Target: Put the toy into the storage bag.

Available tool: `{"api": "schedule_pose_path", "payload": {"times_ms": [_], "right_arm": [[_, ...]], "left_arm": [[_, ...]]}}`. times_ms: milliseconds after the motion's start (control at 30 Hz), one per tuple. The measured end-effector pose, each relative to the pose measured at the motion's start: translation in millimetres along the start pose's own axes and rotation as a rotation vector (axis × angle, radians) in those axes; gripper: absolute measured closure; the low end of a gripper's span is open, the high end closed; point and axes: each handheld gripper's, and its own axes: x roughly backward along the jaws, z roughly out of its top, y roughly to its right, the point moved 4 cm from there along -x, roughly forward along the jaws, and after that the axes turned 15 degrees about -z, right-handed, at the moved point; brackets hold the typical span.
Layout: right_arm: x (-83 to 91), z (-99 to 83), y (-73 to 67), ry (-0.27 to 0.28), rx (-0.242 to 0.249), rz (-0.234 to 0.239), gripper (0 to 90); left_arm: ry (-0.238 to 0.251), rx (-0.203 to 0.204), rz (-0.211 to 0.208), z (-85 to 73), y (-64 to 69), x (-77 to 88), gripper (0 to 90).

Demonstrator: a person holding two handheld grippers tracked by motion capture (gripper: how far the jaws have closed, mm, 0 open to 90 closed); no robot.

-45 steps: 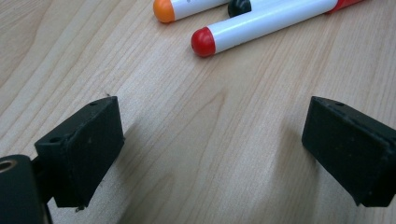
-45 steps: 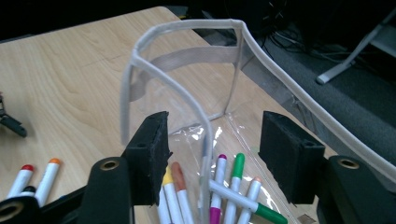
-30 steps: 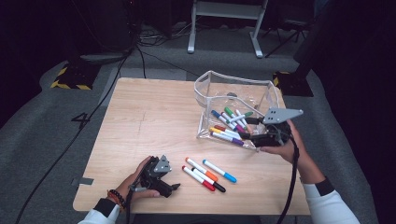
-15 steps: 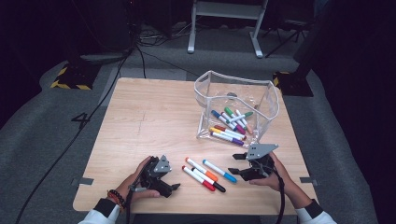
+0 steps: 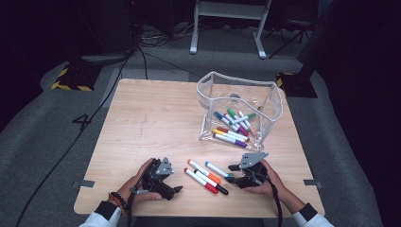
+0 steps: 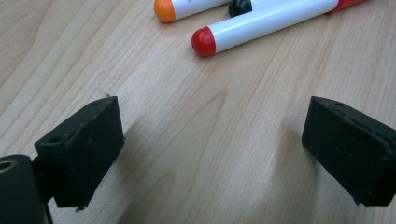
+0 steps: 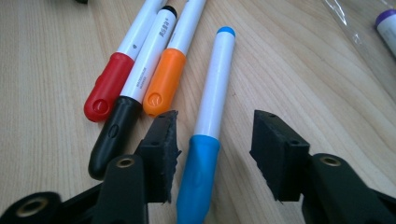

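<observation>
Several white markers lie near the table's front edge: red-capped (image 5: 196, 179), black-capped (image 5: 213, 184), orange-capped (image 5: 203, 171) and blue-capped (image 5: 218, 169). My right gripper (image 5: 231, 174) rests low at the blue marker's cap end. In the right gripper view the blue marker (image 7: 217, 88) lies between the jaws of the right gripper (image 7: 219, 151). The jaws have just been closing, and a gap still shows on each side of the cap. The left gripper (image 5: 175, 180) sits open on the wood left of the markers, with bare table between its jaws (image 6: 212, 144). A red marker end (image 6: 205, 41) lies just beyond them.
A clear plastic pouch (image 5: 272, 101) stands at the table's right rear and holds several coloured markers (image 5: 234, 125). The wooden table (image 5: 151, 118) is bare on its left half. Dark floor, cables and a stand's legs lie behind it.
The right gripper came down from the pouch to the table front and now straddles the blue marker with narrower jaws. The left gripper stayed where it was.
</observation>
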Motion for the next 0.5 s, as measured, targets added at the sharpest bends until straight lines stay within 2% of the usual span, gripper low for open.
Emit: {"api": "schedule_pose_path", "payload": {"times_ms": [133, 167, 233, 267, 333, 500], "right_arm": [[-2.8, -3.7, 2.1, -0.017, 0.0, -0.018, 58.4], [-5.3, -6.4, 2.8, -0.025, 0.012, -0.031, 61.5], [-5.2, -7.1, 3.3, -0.024, 0.005, -0.029, 63.2], [-5.5, -7.2, 5.3, -0.019, 0.004, -0.036, 68.7], [-5.7, -7.5, 7.2, -0.017, 0.005, -0.04, 73.0], [-6.4, -7.3, 9.6, -0.015, 0.006, -0.041, 74.5]], "left_arm": [[0.0, -0.001, 0.0, 0.0, -0.1, 0.0, 5.8], [0.0, -0.001, 0.0, 0.0, -0.1, 0.0, 5.8], [0.0, -0.001, 0.0, 0.0, -0.1, 0.0, 5.8], [-0.001, -0.001, 0.0, 0.0, -0.2, 0.0, 5.8], [-0.001, -0.002, -0.001, 0.1, -0.3, -0.1, 5.8], [-0.001, -0.002, -0.001, 0.1, -0.3, -0.1, 5.8]]}}
